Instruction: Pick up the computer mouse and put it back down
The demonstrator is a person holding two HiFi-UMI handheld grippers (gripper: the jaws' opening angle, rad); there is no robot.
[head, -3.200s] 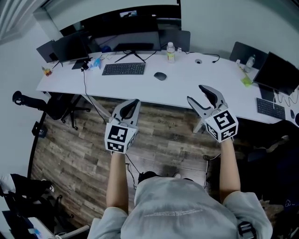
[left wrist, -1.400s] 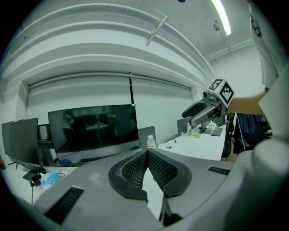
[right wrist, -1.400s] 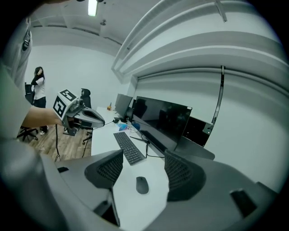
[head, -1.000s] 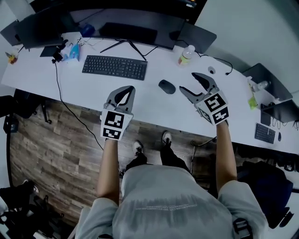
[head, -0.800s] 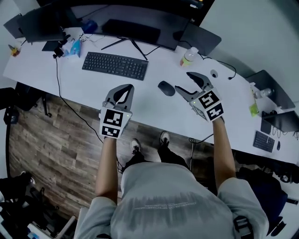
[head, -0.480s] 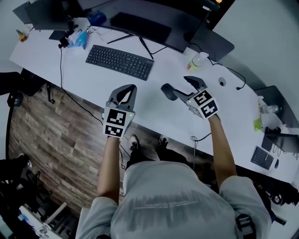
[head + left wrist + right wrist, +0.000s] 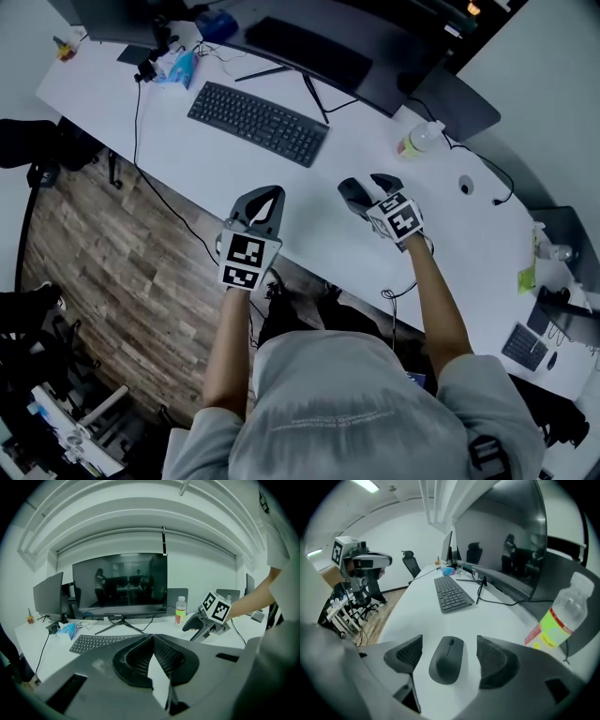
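While spread wide, the right claw [image 7: 450, 645] flanks the mouse [image 7: 446, 662] without touching.

Matte black mouse [image 7: 446, 660] on white desk [image 7: 309, 192]. Black keyboard [image 7: 258, 123]. Bottle [image 7: 557, 620] label yellow-green, red band. Black-and-white square markers on left gripper [image 7: 265, 206], right gripper [image 7: 367, 190] cubes. Brown-grey wood-plank floor [image 7: 103, 244]. Grey shirt [image 7: 347, 412].

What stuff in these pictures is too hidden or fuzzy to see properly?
Mouse: in the head view the right hand-held gripper covers most of it.
Bottle: its label's print is too blurred to read in the right gripper view.
Monitor: the head view's top edge cuts it off.
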